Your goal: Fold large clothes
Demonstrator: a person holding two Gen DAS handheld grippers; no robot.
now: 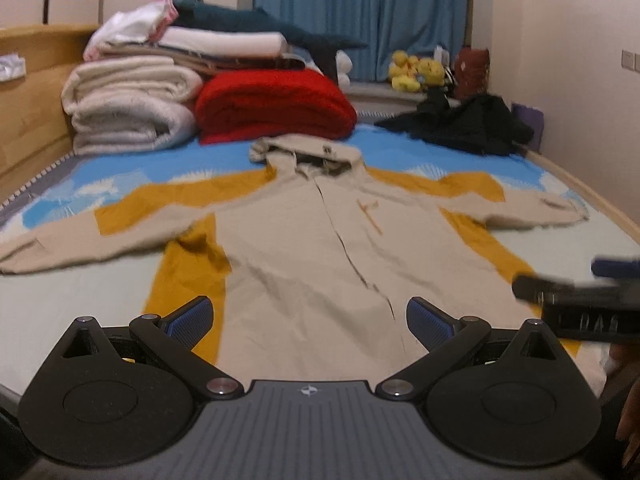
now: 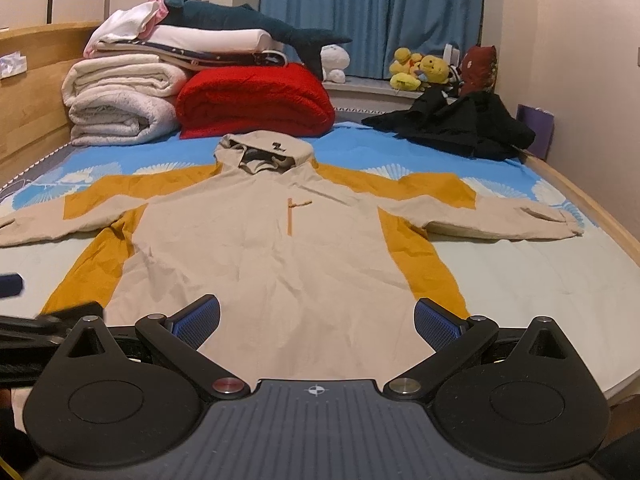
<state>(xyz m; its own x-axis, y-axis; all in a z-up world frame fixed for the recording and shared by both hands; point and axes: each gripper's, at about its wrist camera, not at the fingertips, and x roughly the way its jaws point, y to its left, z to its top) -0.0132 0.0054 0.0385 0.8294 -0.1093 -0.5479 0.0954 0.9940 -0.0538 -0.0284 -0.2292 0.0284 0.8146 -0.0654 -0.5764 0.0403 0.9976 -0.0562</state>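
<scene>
On the bed (image 2: 560, 280), a flat hooded jacket (image 2: 260, 248); both claws (image 1: 308, 318) (image 2: 316, 320) spread, empty.

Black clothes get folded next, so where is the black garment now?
In both views the black garment lies crumpled at the bed's far right, beyond the jacket.

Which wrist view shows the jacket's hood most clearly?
The right wrist view: the hood is sharp, its dark lining and opening readable. In the left wrist view the hood is also unobstructed but motion-blurred, so detail is lost.
</scene>
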